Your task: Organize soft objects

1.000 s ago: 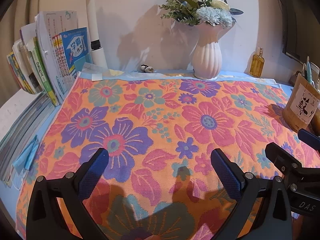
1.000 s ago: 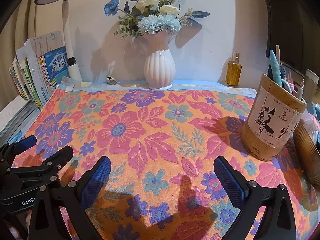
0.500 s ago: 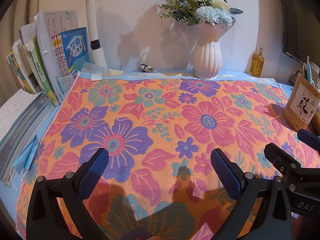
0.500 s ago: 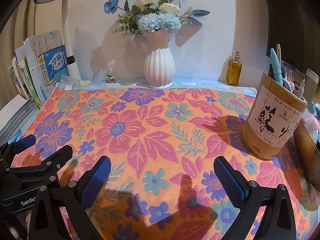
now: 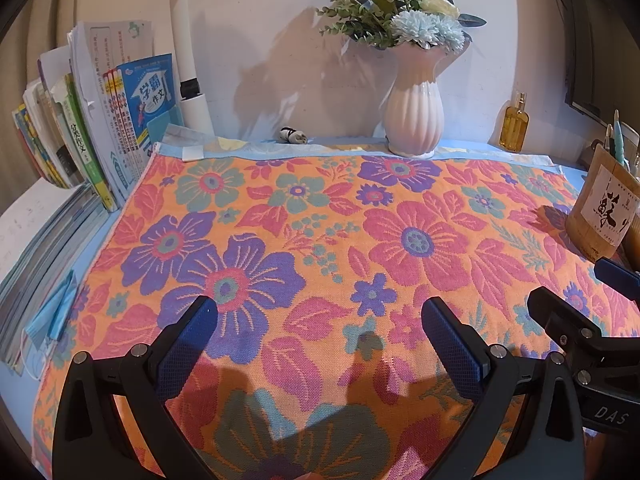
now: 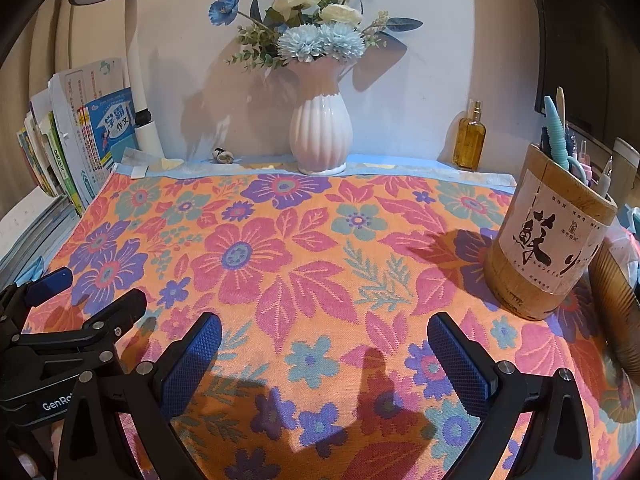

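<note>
While both the left tongs (image 5: 320, 320) and right tongs (image 6: 324, 336) hover spread wide and empty at the lower frame, the orange floral woven towel (image 5: 320, 240) lies flat across the table, filling the centre. The task looks barely begun; next, each pair likely needs to drop onto a near edge and pinch it for folding.

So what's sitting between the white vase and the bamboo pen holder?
In the right wrist view, a small amber glass bottle stands by the wall between the white vase and the bamboo pen holder, off the floral towel.
</note>
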A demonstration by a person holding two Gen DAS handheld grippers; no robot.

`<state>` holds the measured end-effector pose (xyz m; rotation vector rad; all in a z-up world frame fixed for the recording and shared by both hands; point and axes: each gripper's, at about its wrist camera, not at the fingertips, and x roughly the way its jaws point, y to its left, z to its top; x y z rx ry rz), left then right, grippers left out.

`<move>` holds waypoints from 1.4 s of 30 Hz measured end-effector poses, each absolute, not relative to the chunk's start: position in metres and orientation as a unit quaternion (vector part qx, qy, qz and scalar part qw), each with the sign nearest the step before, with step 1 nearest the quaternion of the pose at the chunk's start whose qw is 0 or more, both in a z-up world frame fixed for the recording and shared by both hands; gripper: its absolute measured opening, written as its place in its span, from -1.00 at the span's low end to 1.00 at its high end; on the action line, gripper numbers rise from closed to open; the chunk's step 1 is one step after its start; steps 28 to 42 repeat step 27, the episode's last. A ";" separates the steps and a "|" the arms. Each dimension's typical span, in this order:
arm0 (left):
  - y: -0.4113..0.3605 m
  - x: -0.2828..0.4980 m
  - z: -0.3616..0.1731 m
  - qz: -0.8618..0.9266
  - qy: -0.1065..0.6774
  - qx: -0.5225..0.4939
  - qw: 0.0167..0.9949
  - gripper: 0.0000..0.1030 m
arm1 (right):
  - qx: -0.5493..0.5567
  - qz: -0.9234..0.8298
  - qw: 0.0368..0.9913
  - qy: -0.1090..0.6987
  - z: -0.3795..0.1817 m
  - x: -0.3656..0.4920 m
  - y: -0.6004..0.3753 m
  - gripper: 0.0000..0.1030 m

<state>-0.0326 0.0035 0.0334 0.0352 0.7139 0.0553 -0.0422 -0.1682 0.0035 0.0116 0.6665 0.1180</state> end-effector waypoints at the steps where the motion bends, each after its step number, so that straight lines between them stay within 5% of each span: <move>1: 0.003 -0.032 0.033 0.027 0.350 0.018 0.936 0.98 | 0.006 0.058 0.943 0.327 0.003 -0.042 -0.168 0.99; 42: 0.005 -0.036 0.039 0.026 0.324 0.035 0.945 0.98 | 0.023 0.059 0.941 0.333 0.002 -0.042 -0.170 0.99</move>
